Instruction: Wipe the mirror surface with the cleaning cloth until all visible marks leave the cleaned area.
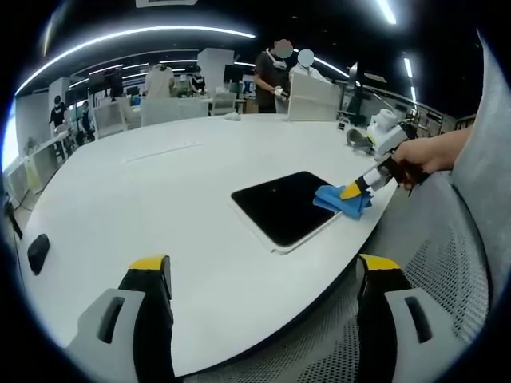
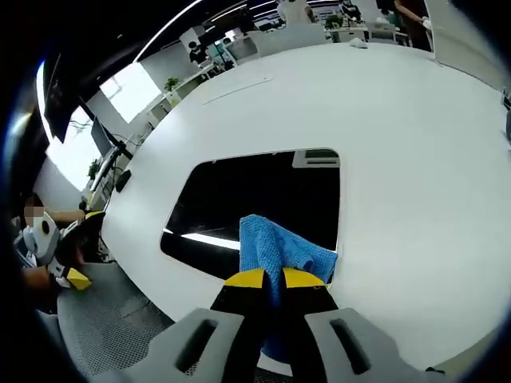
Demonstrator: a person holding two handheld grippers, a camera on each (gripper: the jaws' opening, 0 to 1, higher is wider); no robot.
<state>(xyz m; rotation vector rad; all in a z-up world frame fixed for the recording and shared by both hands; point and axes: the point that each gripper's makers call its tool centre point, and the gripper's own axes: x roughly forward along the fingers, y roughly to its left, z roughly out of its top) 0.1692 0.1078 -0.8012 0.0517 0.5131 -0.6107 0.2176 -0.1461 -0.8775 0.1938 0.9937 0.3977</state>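
Observation:
A dark rectangular mirror [image 1: 286, 206] with a white frame lies flat on the white table [image 1: 160, 183] near its front edge. A blue cleaning cloth [image 1: 342, 200] rests on the mirror's right corner, pinched by my right gripper [image 1: 351, 191], which comes in from the right in a person's hand. In the right gripper view the cloth [image 2: 275, 247] lies on the near edge of the mirror [image 2: 255, 199], with my right gripper [image 2: 274, 279] shut on it. My left gripper [image 1: 263, 267] is open, held above the table edge with nothing between its jaws.
A small black object [image 1: 37, 252] lies at the table's left edge. A white box [image 1: 313, 97] stands at the far side, with people and desks beyond. A mesh chair [image 1: 447, 271] sits at the right. My left gripper [image 2: 68, 263] shows at the left of the right gripper view.

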